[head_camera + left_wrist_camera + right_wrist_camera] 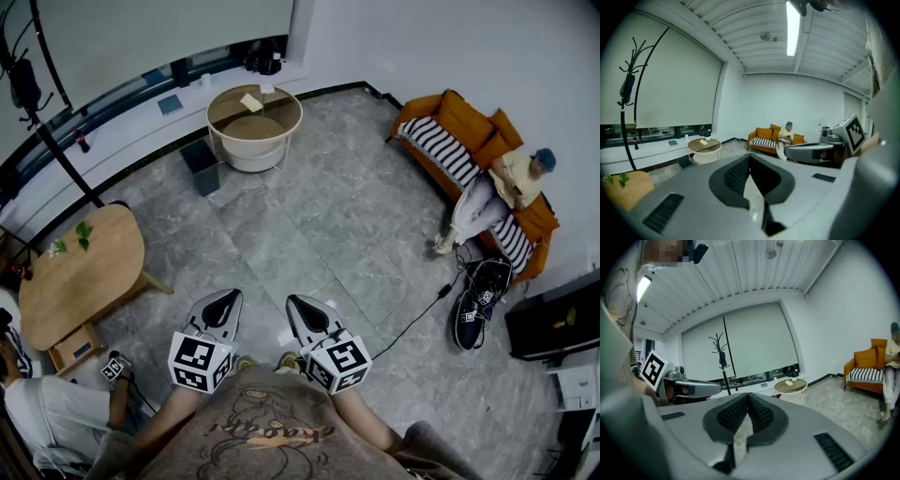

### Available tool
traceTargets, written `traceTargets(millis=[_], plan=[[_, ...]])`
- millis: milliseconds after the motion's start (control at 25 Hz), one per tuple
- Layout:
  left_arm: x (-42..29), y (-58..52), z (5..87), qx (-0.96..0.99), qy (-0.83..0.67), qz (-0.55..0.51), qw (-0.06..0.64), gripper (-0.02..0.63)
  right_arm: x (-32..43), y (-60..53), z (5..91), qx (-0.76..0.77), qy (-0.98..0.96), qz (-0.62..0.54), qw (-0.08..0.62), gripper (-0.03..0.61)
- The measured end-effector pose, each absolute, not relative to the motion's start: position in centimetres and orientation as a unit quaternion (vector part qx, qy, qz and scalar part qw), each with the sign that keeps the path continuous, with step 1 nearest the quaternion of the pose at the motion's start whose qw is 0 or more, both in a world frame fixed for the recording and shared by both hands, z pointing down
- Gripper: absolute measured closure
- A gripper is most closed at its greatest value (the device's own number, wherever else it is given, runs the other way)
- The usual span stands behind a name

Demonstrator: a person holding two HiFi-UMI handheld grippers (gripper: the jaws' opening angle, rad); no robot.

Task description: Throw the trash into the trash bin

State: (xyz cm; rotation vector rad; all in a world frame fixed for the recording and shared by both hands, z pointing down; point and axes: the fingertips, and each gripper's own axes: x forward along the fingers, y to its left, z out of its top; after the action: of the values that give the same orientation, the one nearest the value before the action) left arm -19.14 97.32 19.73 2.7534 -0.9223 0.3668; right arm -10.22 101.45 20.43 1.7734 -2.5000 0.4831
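A yellowish scrap of trash lies on the round glass-topped table far across the room. A small dark trash bin stands on the floor just left of that table. My left gripper and right gripper are held side by side close to my body, far from both. Each is shut with nothing between its jaws. The left gripper view shows the left gripper, with the trash and the bin beyond it. The right gripper points toward the same table.
A wooden oval table with a small plant stands at the left, and a black coat stand behind it. A person sits on the orange sofa at right. A dark bag and a cable lie on the floor.
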Motion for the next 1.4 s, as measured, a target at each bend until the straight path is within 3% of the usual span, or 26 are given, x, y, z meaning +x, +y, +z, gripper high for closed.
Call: traceTargets(millis=[720,1400], plan=[[-24.3,93.7,21.5,0.935,-0.317,0.112,0.115,0.595,-13.9,98.7,21.9,0.586,-0.796,0.15,0.001,0.56],[-21.5,86.2,22.7,0.938,-0.307,0.11,0.119,0.595,-11.9,91.3,23.3,0.589,-0.793,0.156,-0.009,0.56]])
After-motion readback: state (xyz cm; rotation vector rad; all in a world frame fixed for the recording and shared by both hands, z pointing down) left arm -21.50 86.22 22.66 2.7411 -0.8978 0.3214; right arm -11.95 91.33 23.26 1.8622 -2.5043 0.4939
